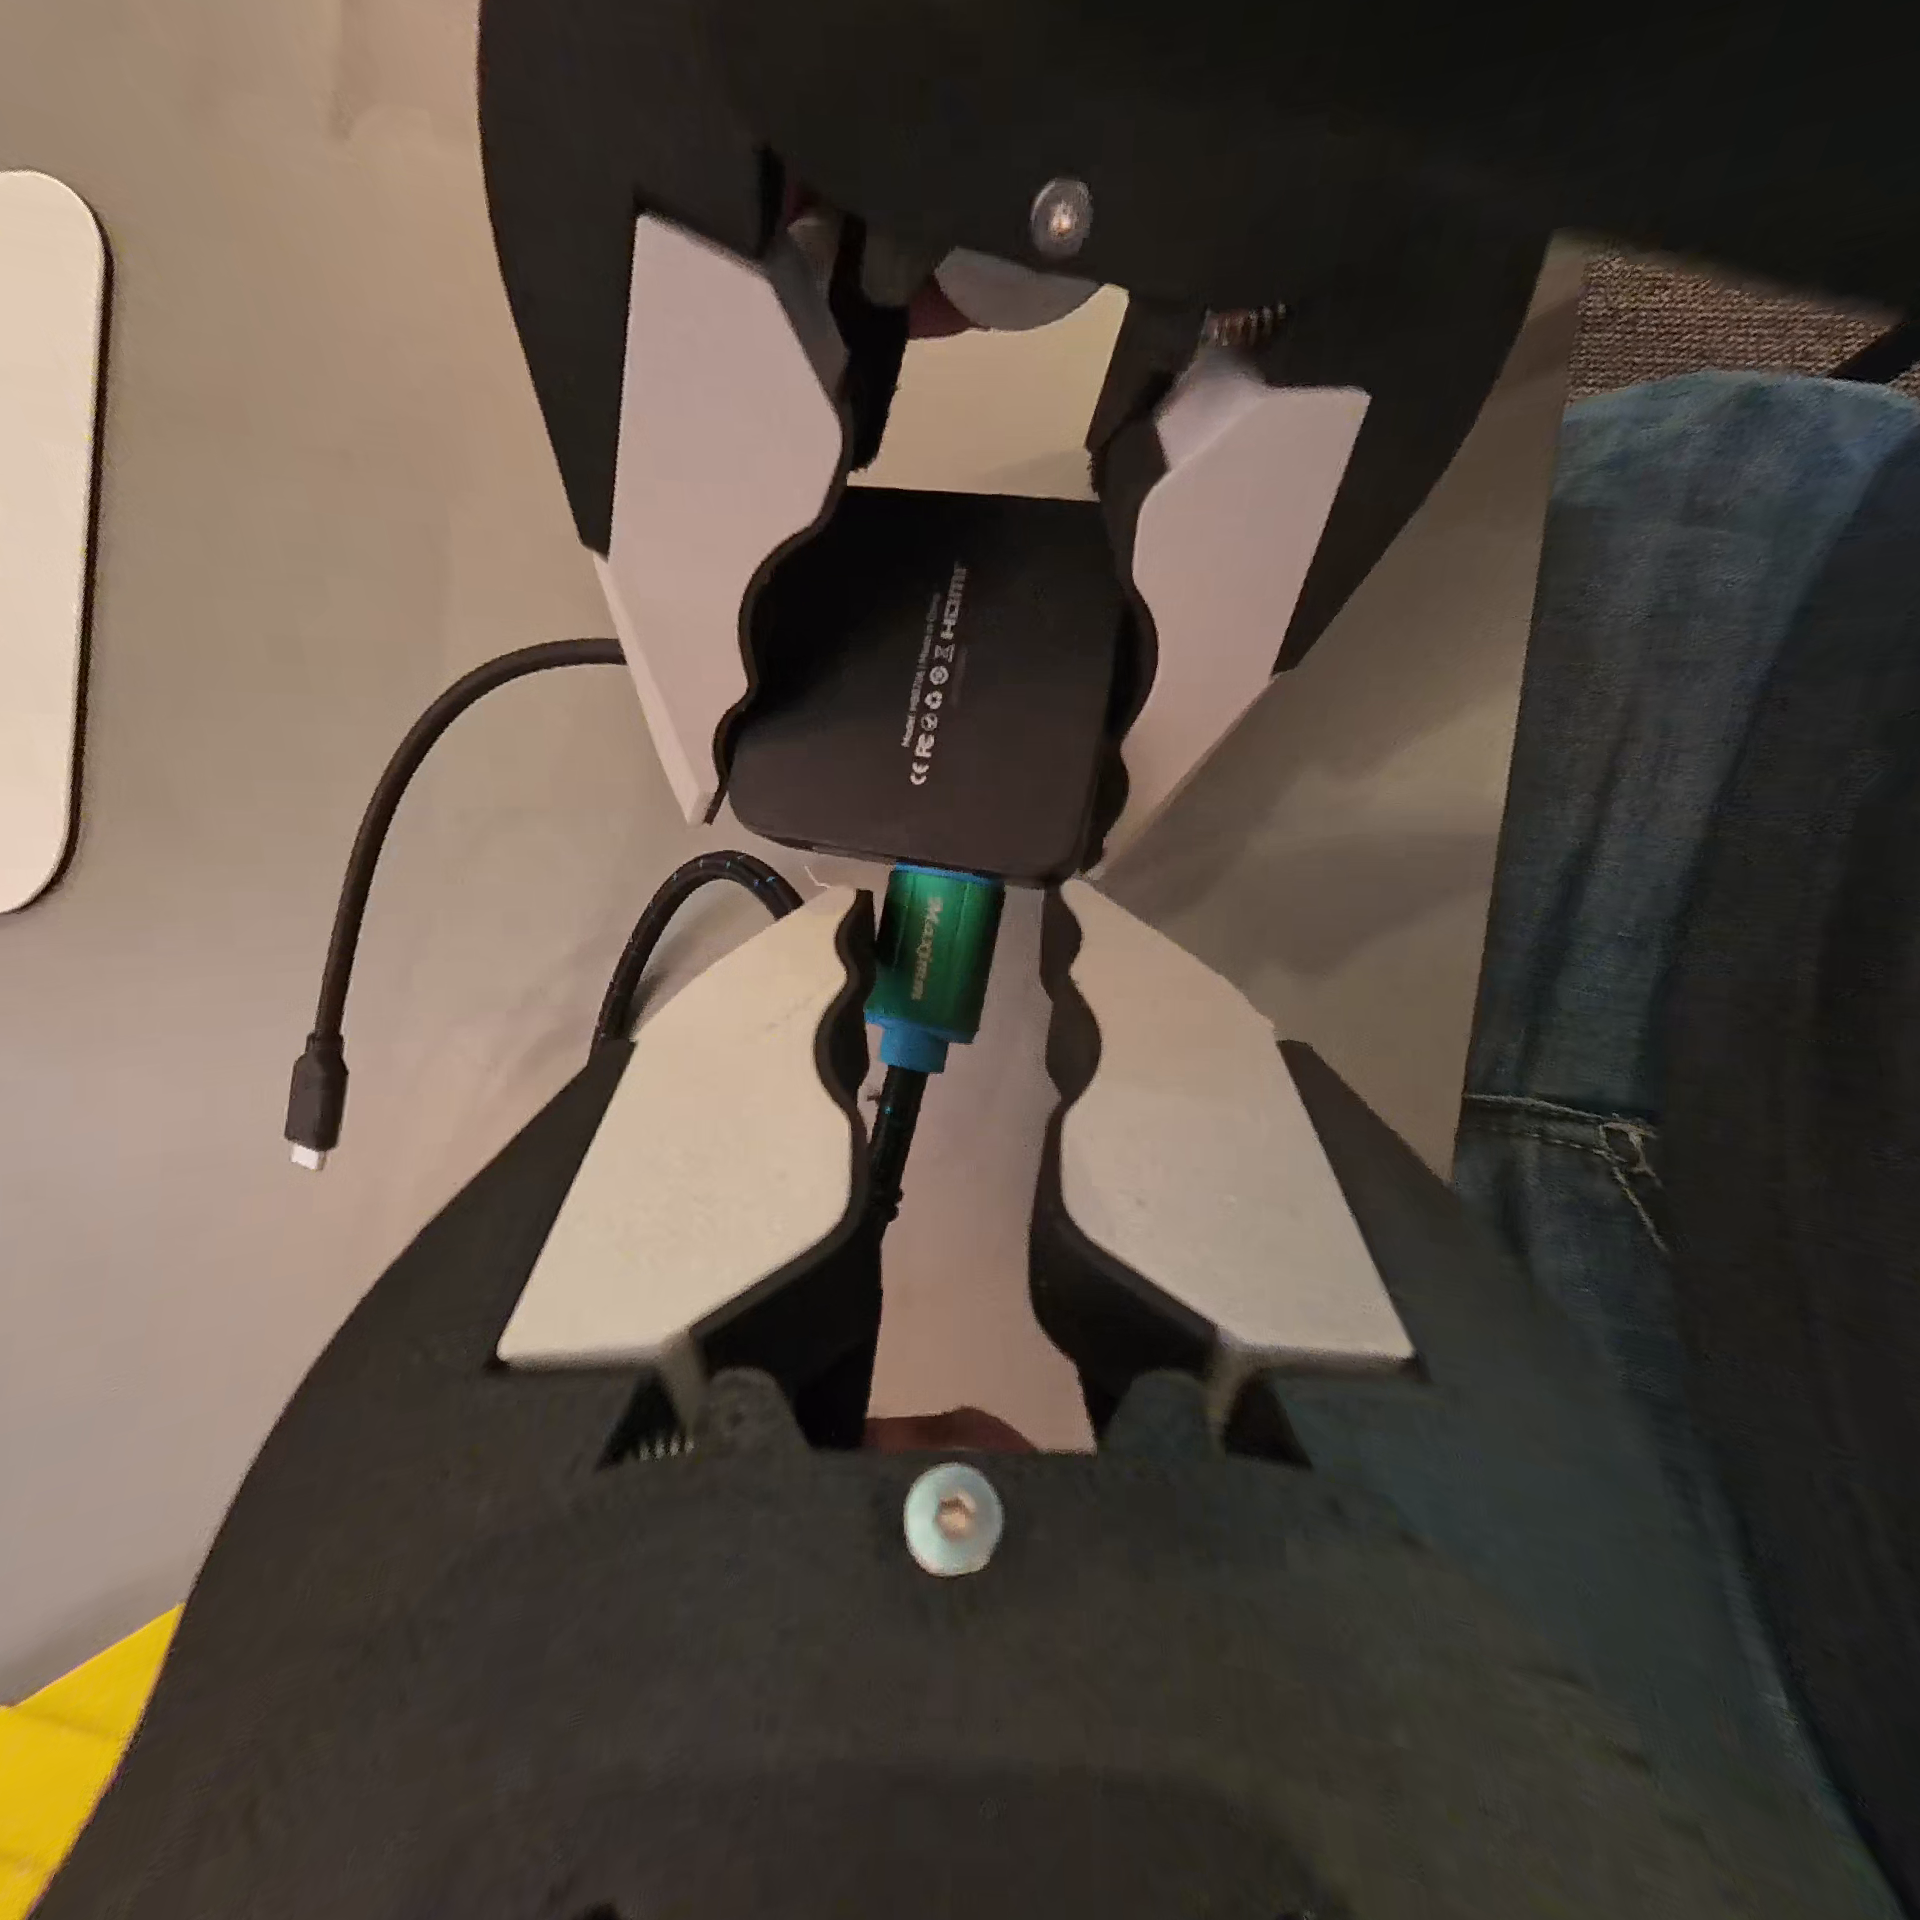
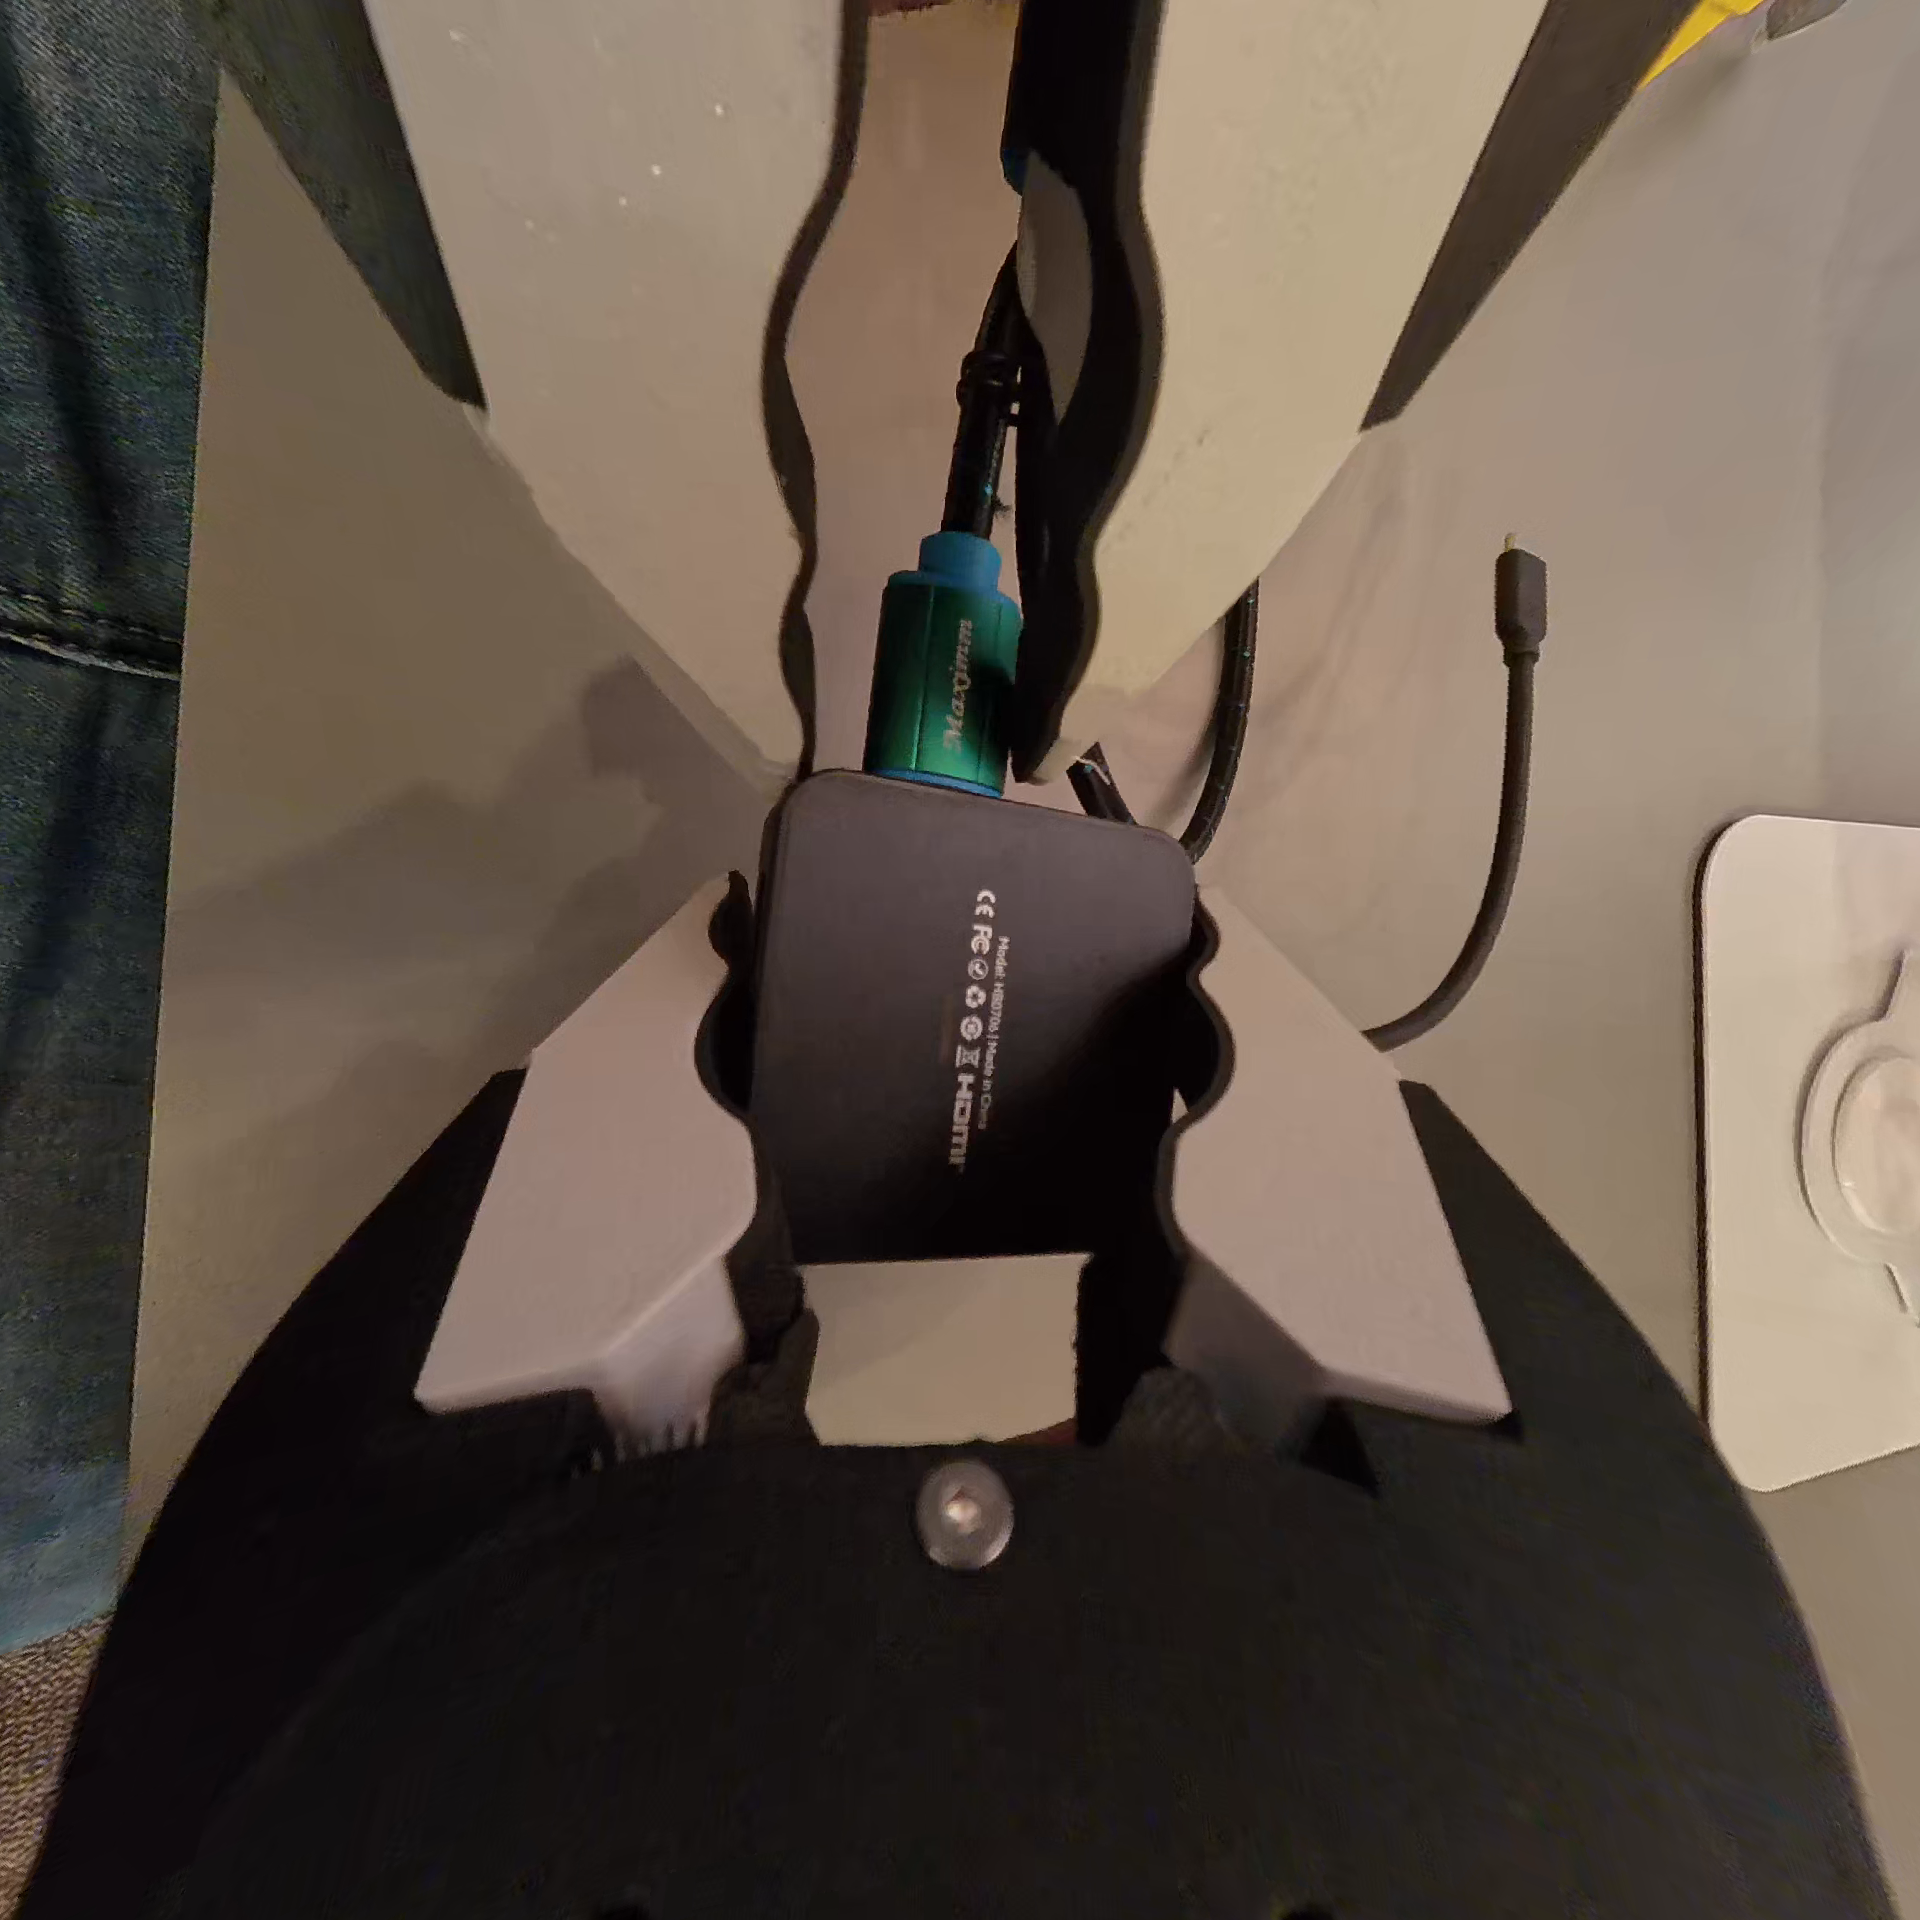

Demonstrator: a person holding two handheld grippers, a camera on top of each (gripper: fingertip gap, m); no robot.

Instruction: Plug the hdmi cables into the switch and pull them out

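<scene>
One green HDMI plug is sitting seated in the black switch, which is lying on the grey table; pulling it out is what seems left. A second braided cable is curving beside it. The right gripper is clamping the switch's sides. The left gripper is standing partly open around the plug, one finger touching it.

the black switch is a flat box, printed side up, above the pale table. one green hdmi plug with blue collars sits in its end, black cable trailing away.
</scene>
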